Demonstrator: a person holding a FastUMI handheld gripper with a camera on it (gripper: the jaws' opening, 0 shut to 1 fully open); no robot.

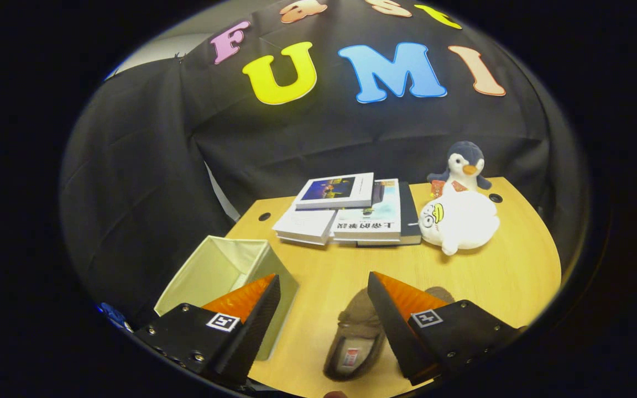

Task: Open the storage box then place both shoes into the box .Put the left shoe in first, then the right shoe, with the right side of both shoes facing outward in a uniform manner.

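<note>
1. Right now the gripper (324, 309) hangs above the bench (484, 276), jaws apart and empty.
2. A brown shoe (358, 337) lies below the gap, nearer the right finger, long axis running roughly along the fingers.
3. The storage box (224, 276), already open, sits just left, partly behind the left finger.

shoe (354, 340): brown, one side and part of the toe covered by one finger; insole label too small to tell
second shoe (441, 294): just a brown sliver past that finger, rest hidden
storage box (224, 279): near corner hidden behind the other finger, inside bottom not visible
gripper (324, 284): fingers spread wide, bases cut off
books (346, 213): lower ones mostly covered, count unclear
penguin toy (464, 166): lower body hidden by white plush (459, 221)
</note>
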